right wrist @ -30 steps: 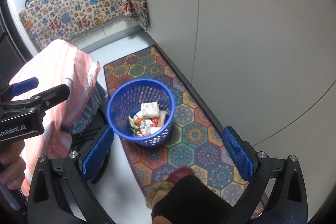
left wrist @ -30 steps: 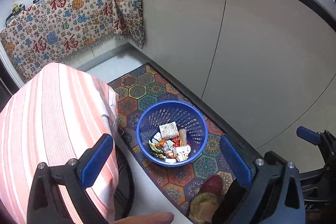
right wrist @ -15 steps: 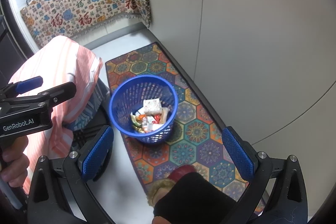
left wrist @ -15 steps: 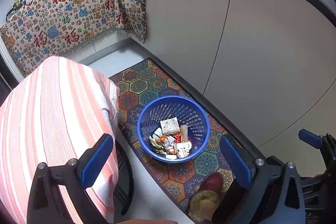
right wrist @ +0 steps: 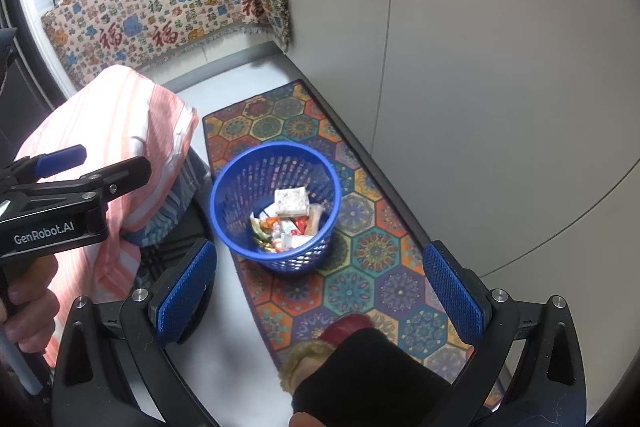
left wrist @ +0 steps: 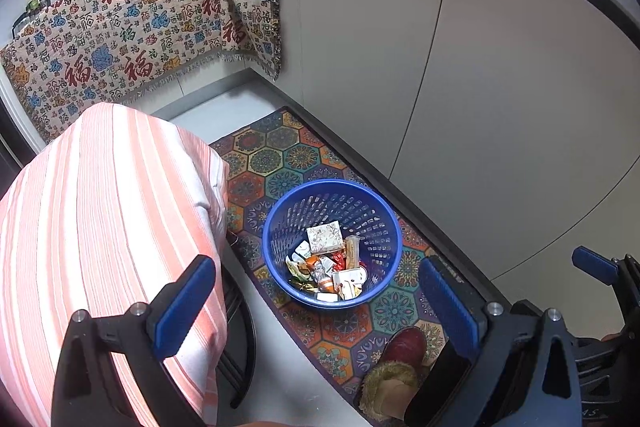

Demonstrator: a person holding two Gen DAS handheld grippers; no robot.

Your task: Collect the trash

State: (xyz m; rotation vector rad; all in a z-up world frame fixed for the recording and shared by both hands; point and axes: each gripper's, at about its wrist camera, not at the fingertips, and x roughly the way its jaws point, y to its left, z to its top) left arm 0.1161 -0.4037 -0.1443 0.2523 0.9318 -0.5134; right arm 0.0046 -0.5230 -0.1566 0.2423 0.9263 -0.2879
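A kitchen floor has a bright rug (left wrist: 304,163) with six-sided shapes. On it stands a round blue basket (left wrist: 332,243) full of wrappers (left wrist: 326,269) and a small white box (left wrist: 325,237). The left gripper (left wrist: 316,299), marked "GenRobot.AI", and the right gripper (right wrist: 316,291) are both wide open and empty.

A blue perforated basket (left wrist: 332,243) is seen on a rug (left wrist: 280,155) patterned in hexagons of orange, teal, purple and yellow. Inside it, a white box with a leafy print (left wrist: 325,237) is shown over wrappers (left wrist: 320,273) in red, orange, green and white. Peach and white stripes are displayed by the cloth (left wrist: 100,219) at the rug's left edge. Red characters with blue and orange motifs on cream are carried by the hanging cloth (left wrist: 132,39). Blue pads on black frames mark the left tool (left wrist: 316,303) and right tool (right wrist: 316,287). A red slipper with tan fur trim (left wrist: 396,363) is noted.
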